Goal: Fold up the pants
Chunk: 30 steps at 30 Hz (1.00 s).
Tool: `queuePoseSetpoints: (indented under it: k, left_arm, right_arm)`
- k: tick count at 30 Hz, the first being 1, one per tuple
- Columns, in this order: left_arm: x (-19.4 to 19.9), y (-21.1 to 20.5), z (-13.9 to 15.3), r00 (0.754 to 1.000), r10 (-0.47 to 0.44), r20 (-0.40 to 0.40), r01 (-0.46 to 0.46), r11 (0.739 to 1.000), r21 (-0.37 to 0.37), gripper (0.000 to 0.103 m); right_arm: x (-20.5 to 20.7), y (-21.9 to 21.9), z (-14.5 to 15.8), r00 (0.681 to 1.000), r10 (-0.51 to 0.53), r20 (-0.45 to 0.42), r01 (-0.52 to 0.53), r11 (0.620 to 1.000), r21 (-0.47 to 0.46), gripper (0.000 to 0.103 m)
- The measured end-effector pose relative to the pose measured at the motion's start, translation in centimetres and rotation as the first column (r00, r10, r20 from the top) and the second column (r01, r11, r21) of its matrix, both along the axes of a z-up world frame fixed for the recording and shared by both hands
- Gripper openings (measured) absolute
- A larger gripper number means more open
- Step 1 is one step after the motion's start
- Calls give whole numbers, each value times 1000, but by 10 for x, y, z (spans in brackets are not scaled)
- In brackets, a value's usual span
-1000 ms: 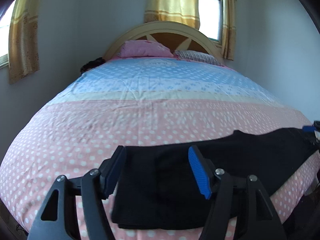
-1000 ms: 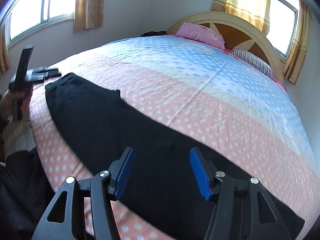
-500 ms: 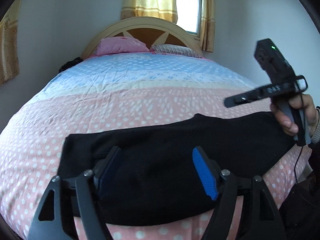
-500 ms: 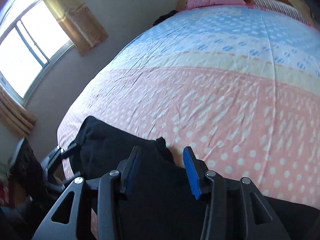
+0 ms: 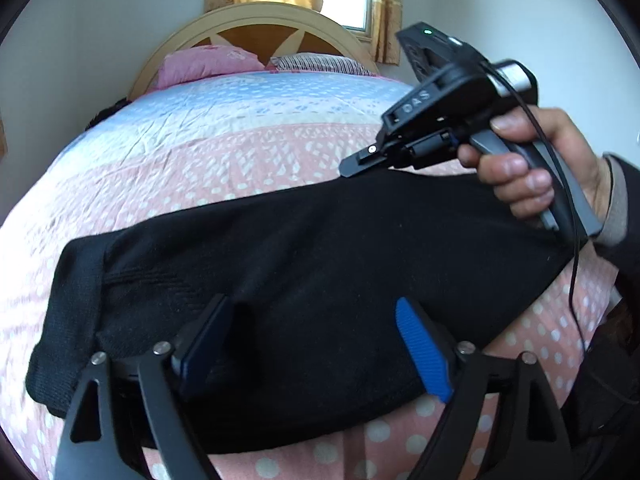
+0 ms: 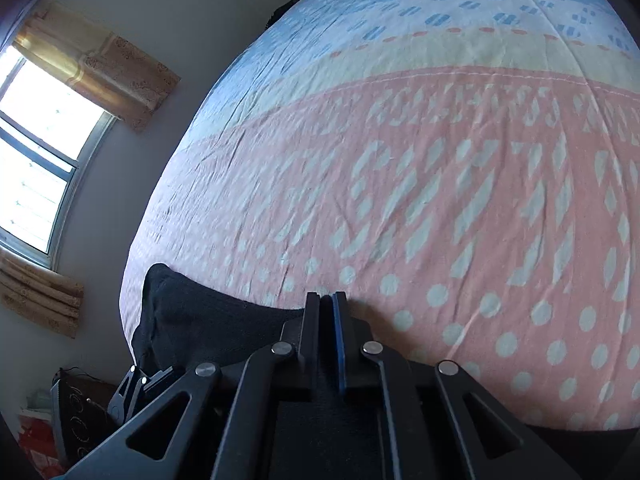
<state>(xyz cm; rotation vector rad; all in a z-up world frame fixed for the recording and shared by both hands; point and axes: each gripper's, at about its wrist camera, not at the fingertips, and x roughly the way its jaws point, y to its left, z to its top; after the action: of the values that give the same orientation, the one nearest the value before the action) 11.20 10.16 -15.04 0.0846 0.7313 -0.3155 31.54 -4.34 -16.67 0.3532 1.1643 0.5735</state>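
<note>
Lying across the near edge of the bed (image 5: 240, 168), the black pants (image 5: 320, 264) stretched from a ribbed waistband at the left to a narrower end at the right, flat on the pink dotted bedspread. The left tongs (image 5: 316, 344) hung low over the middle of the fabric with their fingers spread wide, gripping nothing. The right tongs (image 6: 326, 320) were pressed together, blue pad against black, at the far edge of the cloth; whether any fabric was pinched between them could not be told. The right hand (image 5: 532, 168) held that tool by its handle just above the narrower end. Beyond lay a pink pillow (image 5: 208, 64) against the arched headboard (image 5: 256, 16).
</note>
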Motion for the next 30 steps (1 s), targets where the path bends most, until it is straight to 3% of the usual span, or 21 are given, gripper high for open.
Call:
queuePoseSetpoints:
  k: [3,5,6,7,11,14,17,19,24,26,30]
  left_arm:
    - [0,2,1,1000,2,-5,-2,1000,-14,87]
    - [-3,1,5,1000,19,5,-19,1000,-16,87]
    - [-6,-1,7,1000,23,14,-23,1000,-6,87]
    - [-9,-5,9,999,20,26,-20,1000,0,87]
    - [-20,-24,22,997,-47,66,48,999,-19,87]
    - [-27,-54,28,987,-136,82,135,991,10,87]
    - [-29,-84,34,971,-226,80,225,974,18,87]
    - [-32,-103,37,957,-276,89,275,961,23,87]
    - [-31,-149,38,924,-372,83,367,927,77,84]
    - [-34,-163,38,912,-403,70,396,913,99,76]
    - [-37,-184,36,897,-440,39,432,892,130,75]
  right_arm:
    - [-6,-4,3,1000,11,12,-11,1000,15,9]
    - [-20,-19,14,999,-15,32,14,1000,21,27]
    - [-31,-35,22,998,-28,58,26,999,27,48]
    - [-41,-49,29,996,-42,79,39,999,34,56]
    - [-85,-119,53,984,-117,135,113,993,41,56]
    - [-125,-182,69,956,-221,191,228,974,-13,56]
    - [-169,-252,75,915,-344,213,356,934,-18,56]
    - [-203,-299,76,867,-451,213,464,886,-14,56]
    - [-277,-394,73,703,-684,196,695,719,13,56]
    - [-301,-420,70,652,-735,184,742,669,42,56]
    - [-330,-449,61,594,-787,166,790,610,62,56]
